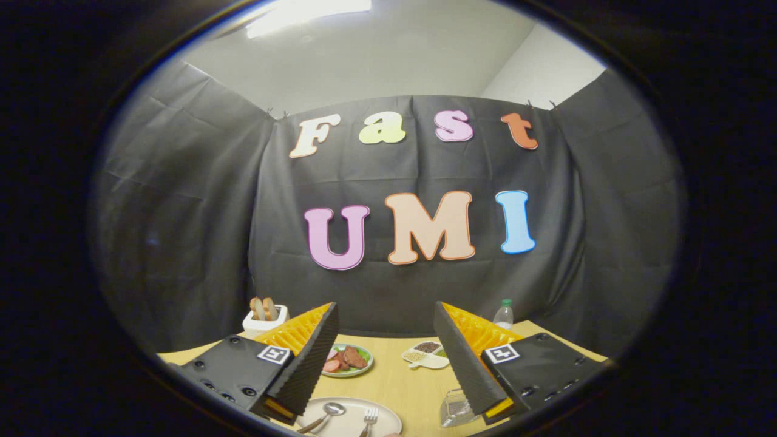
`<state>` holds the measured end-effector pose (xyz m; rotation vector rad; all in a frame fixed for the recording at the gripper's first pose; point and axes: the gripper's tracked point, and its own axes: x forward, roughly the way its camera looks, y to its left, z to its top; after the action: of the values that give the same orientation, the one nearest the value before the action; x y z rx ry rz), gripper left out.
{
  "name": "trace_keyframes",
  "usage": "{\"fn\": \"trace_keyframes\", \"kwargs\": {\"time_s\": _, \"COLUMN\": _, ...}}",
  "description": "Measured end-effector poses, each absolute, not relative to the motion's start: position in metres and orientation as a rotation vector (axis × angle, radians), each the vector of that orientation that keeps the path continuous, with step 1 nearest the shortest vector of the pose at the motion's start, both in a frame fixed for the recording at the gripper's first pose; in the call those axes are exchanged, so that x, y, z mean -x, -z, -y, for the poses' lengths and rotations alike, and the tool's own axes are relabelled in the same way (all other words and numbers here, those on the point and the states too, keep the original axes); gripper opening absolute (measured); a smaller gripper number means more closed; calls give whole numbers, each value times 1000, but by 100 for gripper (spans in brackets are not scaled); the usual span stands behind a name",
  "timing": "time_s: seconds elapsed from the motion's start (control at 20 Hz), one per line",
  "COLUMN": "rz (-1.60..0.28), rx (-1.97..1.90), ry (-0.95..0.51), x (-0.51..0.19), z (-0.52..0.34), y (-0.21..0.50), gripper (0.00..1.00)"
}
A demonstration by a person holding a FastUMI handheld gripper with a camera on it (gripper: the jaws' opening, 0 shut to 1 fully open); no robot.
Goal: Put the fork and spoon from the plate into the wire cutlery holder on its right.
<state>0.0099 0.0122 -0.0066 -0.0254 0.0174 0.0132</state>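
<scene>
The gripper point(385, 358) is held high above the table point(394, 379), its 2 fingers spread wide with nothing between them; both rise from the lower part of the frame and point toward the far wall.

At the bottom centre of the frame, below the gap between the fingers, a pale plate point(388, 419) is seen on the wooden table. On it lie the spoon point(325, 416), toward the left with its bowl pointing away, and the fork point(369, 419), just right of the spoon with its tines pointing away. The 2 pieces lie side by side and apart. The handles are cut off by the lower edge, so their full length cannot be judged.

The wire cutlery holder point(456, 408) is seen at the lower right, beside the plate and partly hidden behind the right finger.

Further back, a green plate of sliced meat point(347, 359) sits just ahead of the left finger, a divided dish of grains point(427, 354) lies near the right finger, a white toast holder point(264, 317) stands at the left, and a small bottle point(503, 314) stands at the right.

Both utensils look like thin, stiff metal: light, hard and probably slippery against smooth crockery. Lying flat, each offers little height, so a pinch across the narrow handle, near its middle, is judged the surest hold. Neither has yet been lifted.
</scene>
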Motion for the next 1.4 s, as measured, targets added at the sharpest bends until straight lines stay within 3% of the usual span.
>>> {"fn": "trace_keyframes", "kwargs": {"time_s": 0.55, "rz": -146, "rx": 75, "ry": -28, "x": -17, "z": -25, "y": 48, "gripper": 99}}
{"fn": "trace_keyframes", "kwargs": {"time_s": 1.4, "rz": -604, "rx": 125, "ry": -97, "x": 6, "z": -33, "y": 219, "gripper": 100}}
